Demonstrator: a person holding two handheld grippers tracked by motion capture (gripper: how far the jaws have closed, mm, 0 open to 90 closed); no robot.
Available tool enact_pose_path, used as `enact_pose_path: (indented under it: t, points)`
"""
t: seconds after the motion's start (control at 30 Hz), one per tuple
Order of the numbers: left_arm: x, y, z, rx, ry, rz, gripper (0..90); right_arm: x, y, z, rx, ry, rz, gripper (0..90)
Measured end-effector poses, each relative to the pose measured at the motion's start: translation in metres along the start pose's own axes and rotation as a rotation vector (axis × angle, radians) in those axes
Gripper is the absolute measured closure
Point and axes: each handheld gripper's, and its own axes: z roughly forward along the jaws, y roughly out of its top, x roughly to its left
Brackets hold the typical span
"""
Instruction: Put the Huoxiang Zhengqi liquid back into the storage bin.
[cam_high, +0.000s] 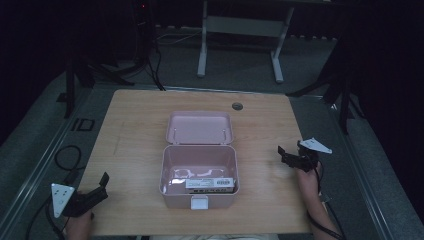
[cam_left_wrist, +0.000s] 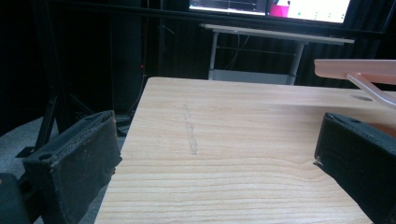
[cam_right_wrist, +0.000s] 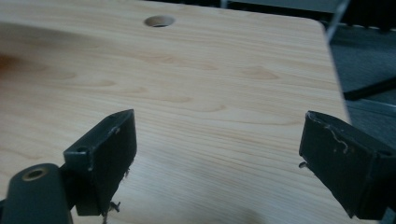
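Bare surface (cam_high: 130, 150) is left on both sides of the open pink box (cam_high: 199, 175) — its raised lid (cam_high: 199, 128) blocks the rear.

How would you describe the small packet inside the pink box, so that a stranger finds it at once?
On the wooden table, a pink box stands in the middle with its lid open. Inside, against the front wall, lies a flat packet. It has a white label with dark print, and nothing else in the box looks like it.
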Motion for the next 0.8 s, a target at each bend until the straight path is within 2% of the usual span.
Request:
enact_pose_path:
  t: [0.27, 0.47, 0.5, 0.53, 0.57, 0.77, 0.8]
  points:
    - [0.0, 0.0, 0.0, 0.002, -0.001, 0.0, 0.2, -0.012, -0.002, -0.008, -0.033, 0.004, 0.084, 10.9]
    - [0.0, 0.0, 0.0, 0.002, -0.002, -0.001, 0.2, -0.016, -0.006, -0.01, -0.032, -0.039, 0.149, 11.0]
    - [0.0, 0.0, 0.0, 0.002, -0.002, -0.001, 0.2, -0.017, -0.006, -0.011, -0.036, -0.039, 0.171, 10.9]
    - [0.0, 0.0, 0.0, 0.002, -0.002, -0.001, 0.2, -0.017, -0.006, -0.011, -0.036, -0.039, 0.171, 10.9]
    - [0.0, 0.0, 0.0, 0.003, -0.002, -0.002, 0.2, -0.02, -0.006, -0.013, -0.038, -0.051, 0.205, 11.1]
    - [0.0, 0.0, 0.0, 0.003, -0.003, -0.001, 0.2, -0.03, -0.007, -0.016, -0.041, -0.071, 0.287, 12.7]
    - [0.0, 0.0, 0.0, 0.003, -0.003, -0.001, 0.2, -0.032, -0.007, -0.016, -0.039, -0.081, 0.287, 12.7]
